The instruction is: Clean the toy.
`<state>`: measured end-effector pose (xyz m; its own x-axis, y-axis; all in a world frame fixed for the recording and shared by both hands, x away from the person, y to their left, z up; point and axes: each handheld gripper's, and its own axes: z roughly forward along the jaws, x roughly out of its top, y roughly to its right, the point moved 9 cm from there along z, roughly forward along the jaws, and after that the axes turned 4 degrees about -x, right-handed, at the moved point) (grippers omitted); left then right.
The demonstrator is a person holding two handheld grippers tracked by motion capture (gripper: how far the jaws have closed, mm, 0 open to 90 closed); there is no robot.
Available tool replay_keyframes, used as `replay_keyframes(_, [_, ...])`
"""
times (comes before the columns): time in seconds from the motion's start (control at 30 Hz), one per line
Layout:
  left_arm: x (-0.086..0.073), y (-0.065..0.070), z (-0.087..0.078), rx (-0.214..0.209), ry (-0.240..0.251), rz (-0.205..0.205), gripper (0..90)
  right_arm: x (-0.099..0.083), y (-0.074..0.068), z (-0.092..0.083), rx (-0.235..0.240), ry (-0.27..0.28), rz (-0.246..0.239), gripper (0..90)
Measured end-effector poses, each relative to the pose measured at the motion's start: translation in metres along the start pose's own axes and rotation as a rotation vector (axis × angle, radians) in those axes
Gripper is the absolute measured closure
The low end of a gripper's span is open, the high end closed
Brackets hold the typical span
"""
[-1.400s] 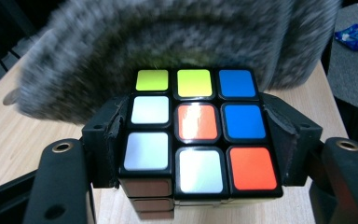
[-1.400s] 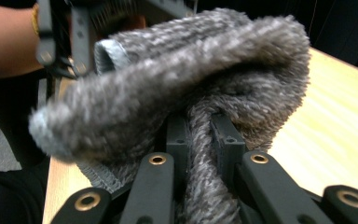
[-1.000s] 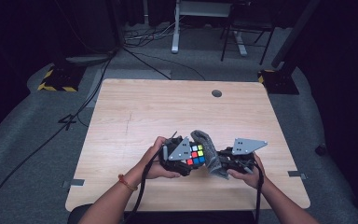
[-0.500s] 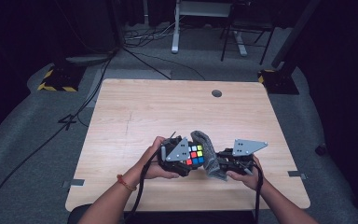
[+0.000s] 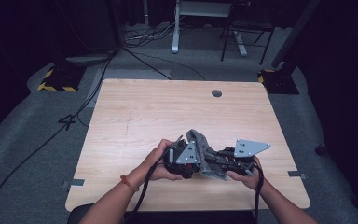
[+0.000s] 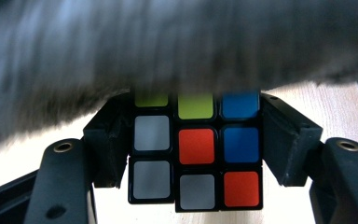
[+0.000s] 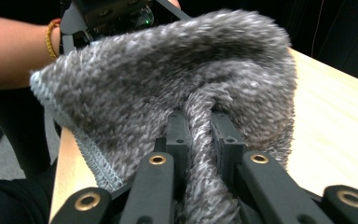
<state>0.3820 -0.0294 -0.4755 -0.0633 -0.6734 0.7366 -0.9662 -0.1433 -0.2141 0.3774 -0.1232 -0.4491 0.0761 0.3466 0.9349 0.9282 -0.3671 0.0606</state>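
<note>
Grey cloth [image 5: 204, 154] is draping over the cube [image 6: 196, 144], hiding it from above; the left claw [image 6: 196, 154] is clamping that cube, the right claw [image 7: 199, 140] pinching cloth, above a wooden worktop [image 5: 144, 112] amid dark surroundings.

table [image 5: 135, 116]: light wood, round grommet hole [image 5: 216, 93] near far edge | floor: grey carpet, cables [image 5: 144, 60]

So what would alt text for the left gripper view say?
Two black jaws clamp a puzzle cube by its sides, its face showing grey, red, blue and green squares. A blurred grey cloth covers the cube's top, above a pale wooden table.
</note>
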Motion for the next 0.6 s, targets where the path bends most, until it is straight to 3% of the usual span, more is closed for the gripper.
replay_keyframes(0.17, [0.005,-0.005,-0.011,0.0,0.06,-0.032,33.7,-0.002,0.01,-0.005,-0.045,-0.003,0.012,79.9])
replay_keyframes(0.3, [0.01,-0.009,-0.023,0.016,0.106,-0.04,33.8,-0.016,0.019,-0.003,-0.068,-0.055,0.026,79.9])
replay_keyframes(0.47, [0.018,-0.011,-0.037,0.028,0.174,-0.048,33.8,-0.035,0.026,0.005,-0.04,-0.111,0.099,79.8])
replay_keyframes(0.6, [0.023,-0.009,-0.042,0.025,0.211,-0.045,33.7,-0.038,0.021,0.01,0.013,-0.12,0.125,79.8])
